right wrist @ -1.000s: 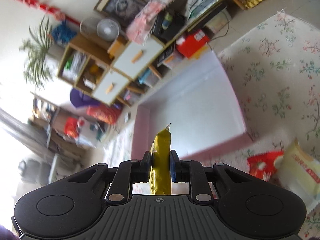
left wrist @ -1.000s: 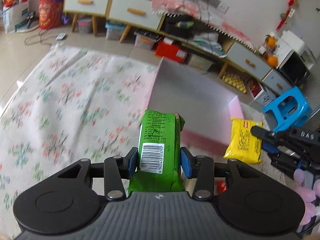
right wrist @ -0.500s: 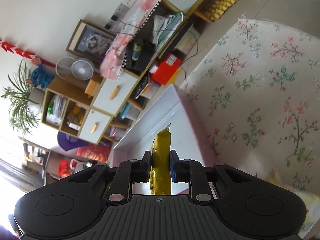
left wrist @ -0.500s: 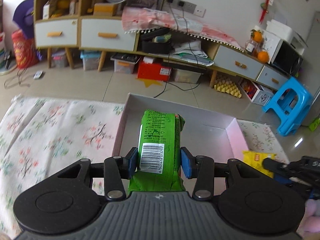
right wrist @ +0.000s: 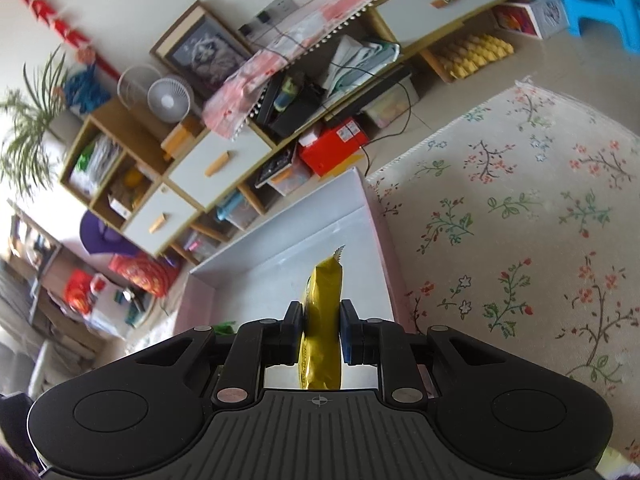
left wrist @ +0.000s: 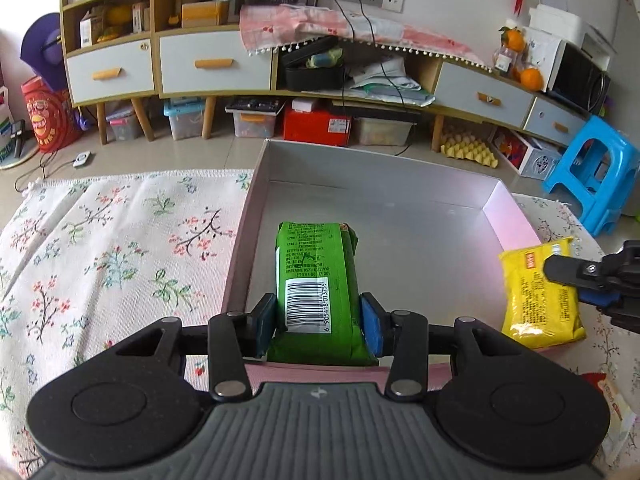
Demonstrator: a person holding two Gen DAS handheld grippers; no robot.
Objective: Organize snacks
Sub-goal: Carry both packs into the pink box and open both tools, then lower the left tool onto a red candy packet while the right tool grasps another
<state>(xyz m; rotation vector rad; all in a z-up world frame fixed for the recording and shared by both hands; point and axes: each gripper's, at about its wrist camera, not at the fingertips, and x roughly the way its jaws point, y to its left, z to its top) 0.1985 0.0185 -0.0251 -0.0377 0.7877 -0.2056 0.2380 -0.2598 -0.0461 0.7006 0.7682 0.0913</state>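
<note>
My left gripper (left wrist: 319,322) is shut on a green snack pack (left wrist: 316,276) and holds it over the near left part of a shallow pink box (left wrist: 510,216) with a grey inside. My right gripper (right wrist: 320,330) is shut on a yellow snack pack (right wrist: 324,312), held edge-up above the box's (right wrist: 380,240) right side. In the left wrist view the yellow pack (left wrist: 536,292) and the right gripper (left wrist: 576,280) show at the box's right rim.
The box lies on a floral cloth (left wrist: 100,248). A red and white snack packet (left wrist: 612,396) lies at the near right. Beyond are a long cabinet with drawers (left wrist: 216,64), storage bins on the floor and a blue stool (left wrist: 596,176).
Both grippers have moved in over the box with their packs. The left view has tilted up and forward; the right gripper has swung towards the box's right side.
</note>
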